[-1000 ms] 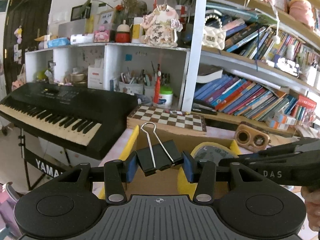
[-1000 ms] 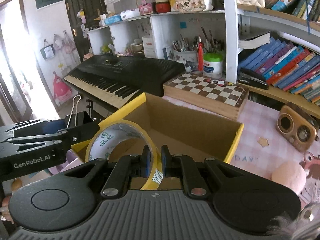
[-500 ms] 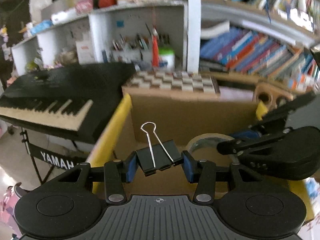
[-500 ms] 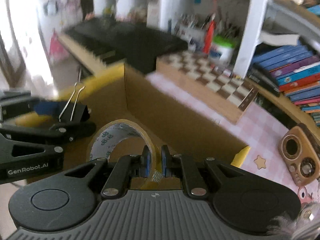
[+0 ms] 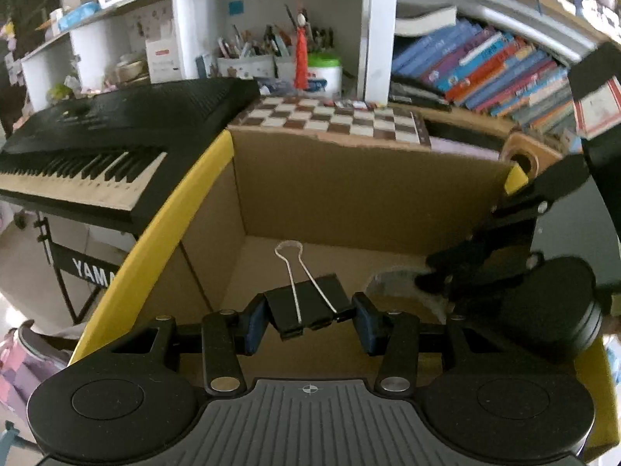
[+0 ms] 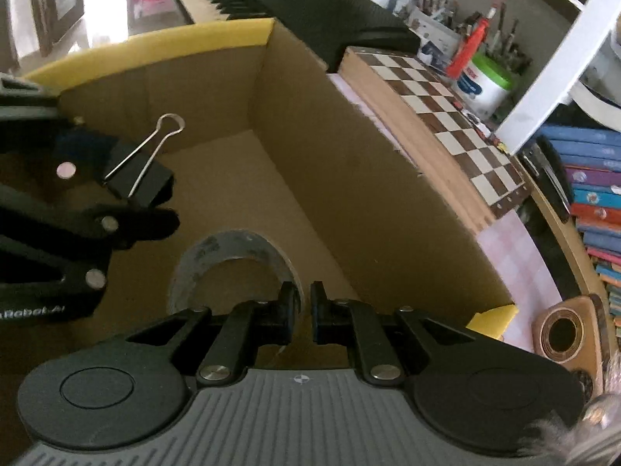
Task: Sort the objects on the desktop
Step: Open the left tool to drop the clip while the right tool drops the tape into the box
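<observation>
Both my claws hang inside the open cardboard box [image 5: 361,190] with the yellow rim. My left claw [image 5: 308,320] has the black binder clip [image 5: 306,305] between its blue pads, and the jaws are opening — I can see a small gap on each side of the clip, so it looks loose rather than pinched, its wire handles pointing up and away toward the box's far wall. My right claw [image 6: 306,308] is clenched on the wall of the roll of tape [image 6: 233,260], one finger inside the ring and one outside; the roll stands on edge low in the box, though I cannot tell whether it touches the floor of it. From the right wrist view the clip sits to the left of the tape, higher up. Behind the box lie a chessboard [image 6: 446,105] and a black keyboard [image 5: 112,139] — both outside it.
</observation>
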Demonstrator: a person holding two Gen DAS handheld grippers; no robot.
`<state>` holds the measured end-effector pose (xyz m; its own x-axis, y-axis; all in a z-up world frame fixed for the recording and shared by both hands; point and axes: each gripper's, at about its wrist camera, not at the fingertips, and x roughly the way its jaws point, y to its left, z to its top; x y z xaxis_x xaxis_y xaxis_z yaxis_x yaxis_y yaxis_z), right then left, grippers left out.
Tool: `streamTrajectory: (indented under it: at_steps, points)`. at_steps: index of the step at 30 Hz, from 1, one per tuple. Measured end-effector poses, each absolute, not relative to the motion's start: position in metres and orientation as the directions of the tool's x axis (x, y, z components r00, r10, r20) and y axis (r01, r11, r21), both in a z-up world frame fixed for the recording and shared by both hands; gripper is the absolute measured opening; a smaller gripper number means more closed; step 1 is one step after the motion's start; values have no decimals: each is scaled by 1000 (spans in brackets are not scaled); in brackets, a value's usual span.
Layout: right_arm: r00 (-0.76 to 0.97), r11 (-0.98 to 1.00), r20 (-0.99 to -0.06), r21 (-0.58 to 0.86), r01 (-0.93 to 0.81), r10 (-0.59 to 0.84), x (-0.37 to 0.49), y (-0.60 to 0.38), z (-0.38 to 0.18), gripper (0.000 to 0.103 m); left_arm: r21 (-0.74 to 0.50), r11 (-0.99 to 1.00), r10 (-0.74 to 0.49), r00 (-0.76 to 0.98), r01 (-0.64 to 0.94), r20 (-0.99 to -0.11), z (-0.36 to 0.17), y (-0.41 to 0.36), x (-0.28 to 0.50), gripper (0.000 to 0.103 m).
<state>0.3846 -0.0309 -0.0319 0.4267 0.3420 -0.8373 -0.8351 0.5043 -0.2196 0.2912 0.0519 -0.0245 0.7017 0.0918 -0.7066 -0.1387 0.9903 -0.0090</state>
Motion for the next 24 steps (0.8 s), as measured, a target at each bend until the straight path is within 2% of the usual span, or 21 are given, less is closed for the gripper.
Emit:
streamTrajectory:
  at_steps: [1, 3, 5, 11, 13, 19, 21, 24]
  points:
    - [421, 508, -835, -207, -836, 354, 385, -32, -31, 12, -18, 989, 90, 707, -144, -702, -24, 53, 290, 56]
    - [417, 515, -825, -185, -837, 382, 386, -34, -28, 30, -28, 988, 90, 717, -151, -691, -22, 54, 289, 64]
    - [428, 514, -811, -188, -837, 399, 384, -36, -25, 40, -26, 986, 106, 729, -167, -676, -20, 55, 286, 69]
    - [465, 563, -754, -155, -812, 463, 369, -50, -7, 45, -45, 986, 101, 792, -160, -602, -1, 54, 266, 75]
    - [482, 598, -728, -124, -792, 488, 362, -58, 0, 49, -37, 988, 104, 817, -151, -568, 8, 53, 257, 82]
    - [564, 683, -638, -80, -726, 524, 337, -83, 26, 55, -13, 990, 118, 871, -141, -478, 37, 52, 238, 92]
    - [607, 719, -603, -77, -690, 518, 329, -92, 35, 65, -16, 990, 118, 885, -140, -451, 43, 52, 229, 97]
    - [674, 781, -547, -59, -622, 496, 315, -108, 48, 71, -32, 990, 110, 905, -135, -410, 52, 51, 215, 99]
